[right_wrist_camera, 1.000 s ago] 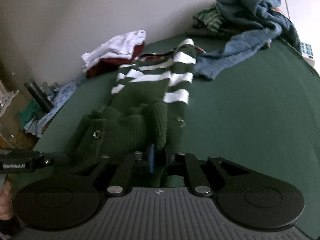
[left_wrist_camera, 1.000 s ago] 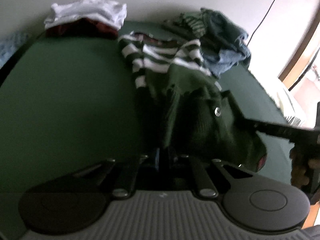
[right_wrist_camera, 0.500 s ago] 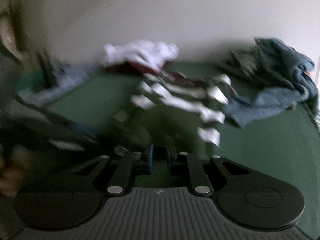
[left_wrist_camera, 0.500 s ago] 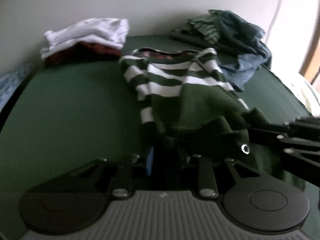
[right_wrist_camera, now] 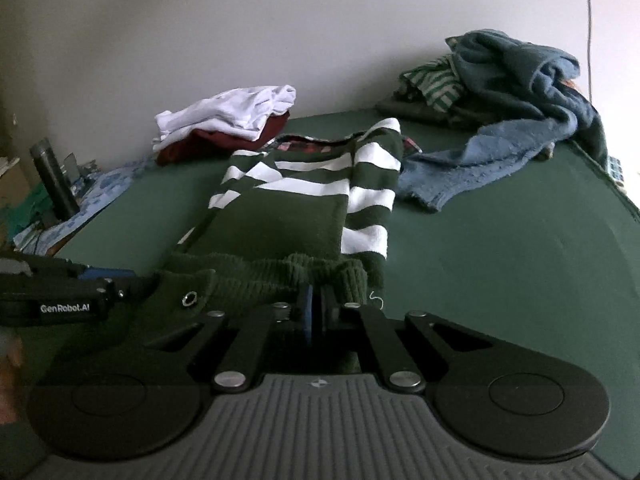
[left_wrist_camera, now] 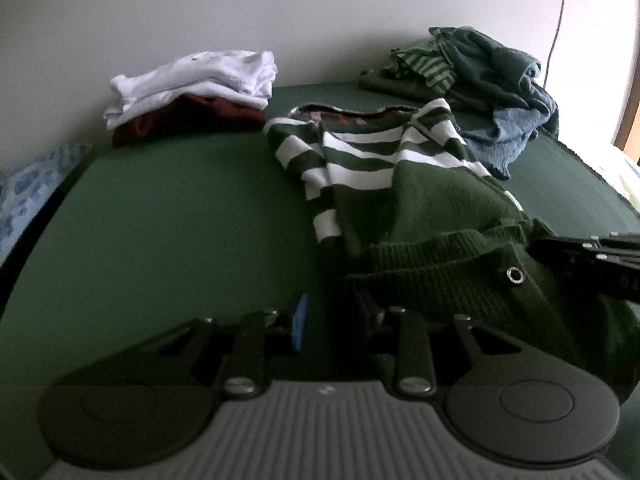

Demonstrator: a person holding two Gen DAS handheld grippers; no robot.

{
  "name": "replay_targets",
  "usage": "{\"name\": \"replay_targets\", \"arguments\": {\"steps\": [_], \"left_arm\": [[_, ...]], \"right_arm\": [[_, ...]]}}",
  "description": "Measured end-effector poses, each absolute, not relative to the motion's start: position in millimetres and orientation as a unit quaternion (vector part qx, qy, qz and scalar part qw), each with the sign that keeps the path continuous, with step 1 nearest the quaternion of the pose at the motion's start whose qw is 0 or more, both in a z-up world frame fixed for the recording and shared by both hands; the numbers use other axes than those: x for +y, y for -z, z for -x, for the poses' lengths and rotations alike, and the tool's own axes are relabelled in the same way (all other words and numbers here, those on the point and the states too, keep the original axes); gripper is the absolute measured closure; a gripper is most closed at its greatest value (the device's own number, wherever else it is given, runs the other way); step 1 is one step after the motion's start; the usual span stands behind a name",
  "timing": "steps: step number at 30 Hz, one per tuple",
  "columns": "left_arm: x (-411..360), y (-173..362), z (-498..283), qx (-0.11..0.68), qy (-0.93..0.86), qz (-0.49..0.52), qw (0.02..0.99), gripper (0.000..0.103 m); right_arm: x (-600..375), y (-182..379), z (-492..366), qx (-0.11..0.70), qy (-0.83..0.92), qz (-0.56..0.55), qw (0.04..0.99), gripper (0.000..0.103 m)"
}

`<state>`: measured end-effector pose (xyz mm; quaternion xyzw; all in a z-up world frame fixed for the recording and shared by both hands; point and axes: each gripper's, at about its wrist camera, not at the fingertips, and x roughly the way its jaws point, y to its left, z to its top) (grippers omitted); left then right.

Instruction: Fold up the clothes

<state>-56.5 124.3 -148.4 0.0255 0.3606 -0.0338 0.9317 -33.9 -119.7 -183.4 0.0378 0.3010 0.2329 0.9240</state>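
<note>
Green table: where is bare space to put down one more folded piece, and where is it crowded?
The green table is bare between the white and maroon stack and the striped sweater. In the right wrist view, another bare patch lies right of the sweater, in front of the blue towel. The back right corner, with the heap of unfolded clothes, is crowded.

Left wrist view: low over the green table (left_wrist_camera: 160, 220), looking forward and down along its own fingers, close to the sweater hem (left_wrist_camera: 432, 272).
Right wrist view: equally low and near, facing the wall (right_wrist_camera: 240, 20).
Shared: striped sweater (right_wrist_camera: 304, 196), folded stack (right_wrist_camera: 228, 124), heap of clothes (right_wrist_camera: 512, 80).
Cross-sighting: each view catches what appears to be the other gripper at its edge.
</note>
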Motion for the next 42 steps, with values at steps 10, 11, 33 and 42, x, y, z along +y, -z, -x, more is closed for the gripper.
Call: {"name": "replay_targets", "arguments": {"steps": [10,11,33,42], "left_arm": [[129,105,93,0.321,0.073,0.017,0.944,0.087],[119,105,96,0.314,0.089,0.007,0.945,0.087],[131,134,69,0.335,0.141,0.026,0.931,0.057],[127,143,47,0.350,0.181,0.023,0.919,0.092]], "right_arm": [[-128,154,75,0.294,-0.255,-0.031,0.921,0.095],[-124,154,81,0.294,-0.267,-0.023,0.918,0.094],[-119,159,76,0.298,-0.180,-0.031,0.937,0.059],[-107,169,42,0.324,-0.162,-0.038,0.931,0.094]]}}
